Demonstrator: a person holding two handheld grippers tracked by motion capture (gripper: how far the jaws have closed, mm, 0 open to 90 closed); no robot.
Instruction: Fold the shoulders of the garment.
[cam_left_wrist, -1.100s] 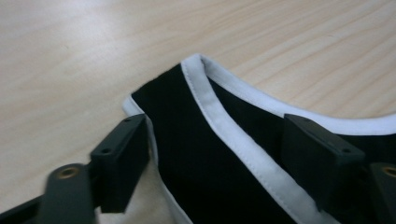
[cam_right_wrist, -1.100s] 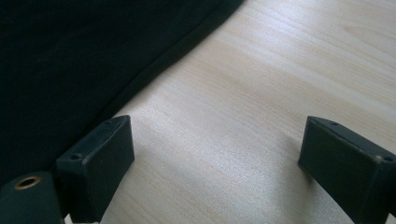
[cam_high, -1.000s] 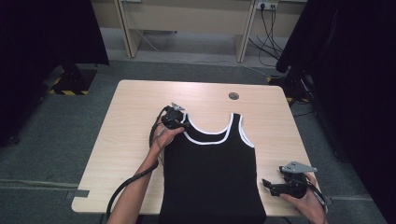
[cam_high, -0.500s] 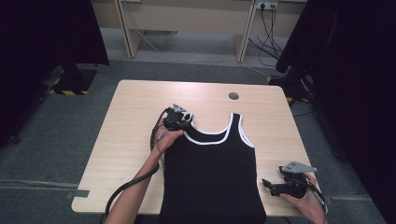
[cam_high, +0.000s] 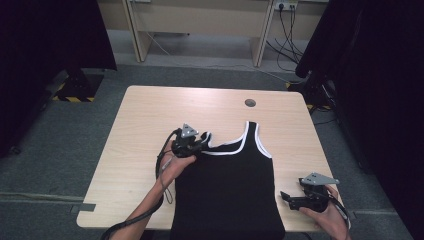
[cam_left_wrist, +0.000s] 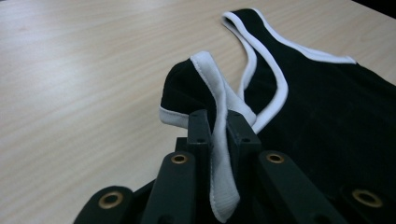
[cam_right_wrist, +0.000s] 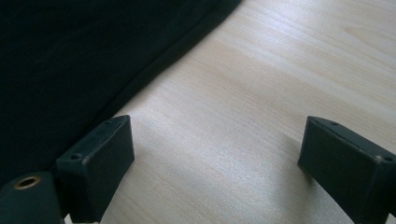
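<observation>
A black tank top (cam_high: 230, 190) with white trim lies flat on the wooden table (cam_high: 145, 115), its hem at the near edge. My left gripper (cam_high: 201, 142) is shut on the top's left shoulder strap (cam_left_wrist: 219, 93), whose white edge runs between the two black jaws and is lifted off the wood. The other strap (cam_high: 252, 137) lies flat and points away. At the near right corner my right gripper (cam_high: 286, 198) hovers low beside the top's side seam (cam_right_wrist: 154, 70), jaws wide open (cam_right_wrist: 215, 140) over bare wood.
A round cable hole (cam_high: 250, 102) sits near the table's far edge. Dark curtains (cam_high: 45, 35) hang at both sides. Bare wood stretches left of and beyond the tank top. A cable (cam_high: 162, 165) trails from the left gripper along the forearm.
The left gripper closed on the left shoulder strap, then drew it up and back toward the near side, bunching it. The right gripper stayed where it was.
</observation>
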